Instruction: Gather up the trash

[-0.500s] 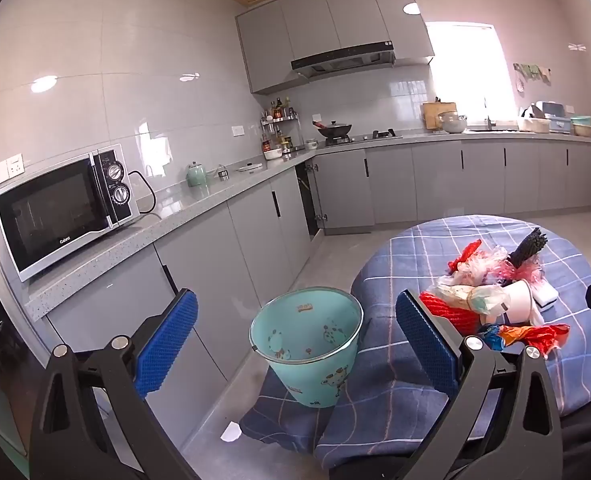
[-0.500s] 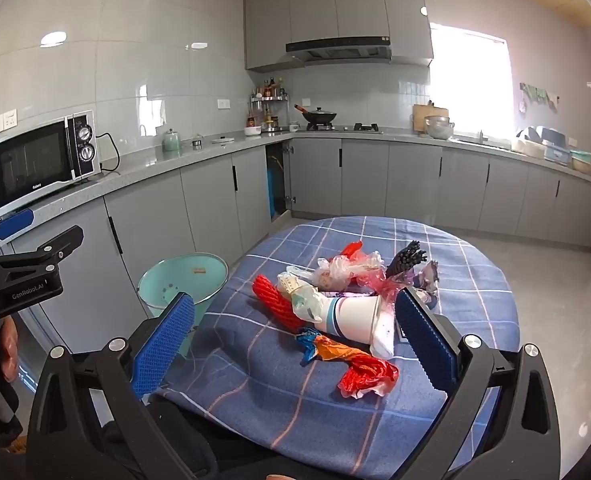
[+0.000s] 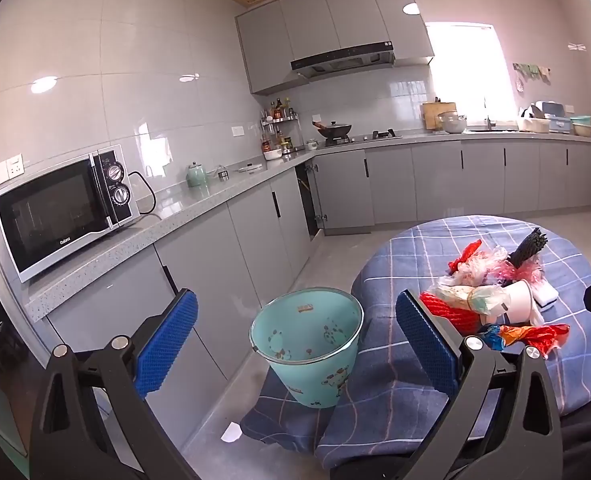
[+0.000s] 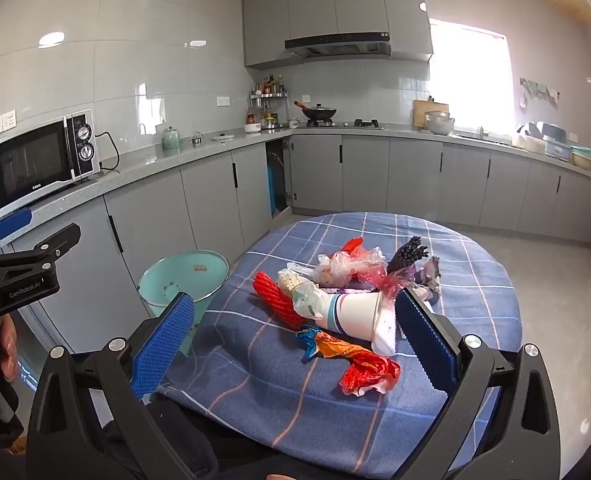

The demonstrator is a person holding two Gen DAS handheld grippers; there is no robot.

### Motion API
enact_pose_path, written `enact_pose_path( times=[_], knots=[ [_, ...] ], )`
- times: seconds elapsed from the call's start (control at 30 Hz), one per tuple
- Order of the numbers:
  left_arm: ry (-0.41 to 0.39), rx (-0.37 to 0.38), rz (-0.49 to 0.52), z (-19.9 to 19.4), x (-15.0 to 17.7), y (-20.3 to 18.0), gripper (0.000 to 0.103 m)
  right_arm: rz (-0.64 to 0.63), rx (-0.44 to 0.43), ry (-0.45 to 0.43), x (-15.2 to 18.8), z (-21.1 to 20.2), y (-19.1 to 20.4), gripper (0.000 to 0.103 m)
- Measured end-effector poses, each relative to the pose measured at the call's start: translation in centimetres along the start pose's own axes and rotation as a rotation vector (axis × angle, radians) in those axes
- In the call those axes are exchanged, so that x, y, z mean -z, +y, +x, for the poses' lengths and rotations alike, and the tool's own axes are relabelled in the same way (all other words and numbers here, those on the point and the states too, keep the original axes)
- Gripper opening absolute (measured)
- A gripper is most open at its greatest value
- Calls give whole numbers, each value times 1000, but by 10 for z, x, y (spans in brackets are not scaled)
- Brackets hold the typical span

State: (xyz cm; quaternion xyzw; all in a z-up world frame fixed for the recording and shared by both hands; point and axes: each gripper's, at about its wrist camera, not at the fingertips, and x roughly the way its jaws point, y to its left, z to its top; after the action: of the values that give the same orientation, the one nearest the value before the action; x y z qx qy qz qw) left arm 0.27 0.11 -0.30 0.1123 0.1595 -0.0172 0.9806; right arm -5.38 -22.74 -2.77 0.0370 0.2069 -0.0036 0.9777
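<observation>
Nearest the right wrist camera, the right gripper (image 4: pixel 295 332) has its jaws spread wide with nothing between its blue pads (image 4: pixel 163 346), hanging over the near edge of the round table (image 4: pixel 475 392) with its blue checked cloth. Just beyond lies the trash: a crumpled red and orange wrapper (image 4: pixel 355 364) closest, then a white paper cup (image 4: pixel 355 314) on its side touching a red mesh roll (image 4: pixel 273 300) and a clear plastic bag (image 4: pixel 349 264), with a bundle of black sticks (image 4: pixel 409 254) at the far side of the heap.

In the left wrist view, the left gripper (image 3: pixel 295 338) is likewise wide open and holds nothing. The mint green bin (image 3: pixel 309 352) shows between its fingers, standing on the floor right against the left side of the table, upright, with what seems a small scrap inside.

Further off, a grey counter (image 3: pixel 199 204) carries a microwave (image 3: pixel 63 208) and a green kettle (image 3: pixel 195 175), and a wok (image 3: pixel 335 129) sits on the hob at the far wall
</observation>
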Motion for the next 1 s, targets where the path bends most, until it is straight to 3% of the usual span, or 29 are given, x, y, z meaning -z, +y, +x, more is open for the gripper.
enact_pose_path(
  times=[1.0],
  knots=[
    [6,-12,11,3,-1,1,98,17,21,15,1,10,-11,99]
  ],
)
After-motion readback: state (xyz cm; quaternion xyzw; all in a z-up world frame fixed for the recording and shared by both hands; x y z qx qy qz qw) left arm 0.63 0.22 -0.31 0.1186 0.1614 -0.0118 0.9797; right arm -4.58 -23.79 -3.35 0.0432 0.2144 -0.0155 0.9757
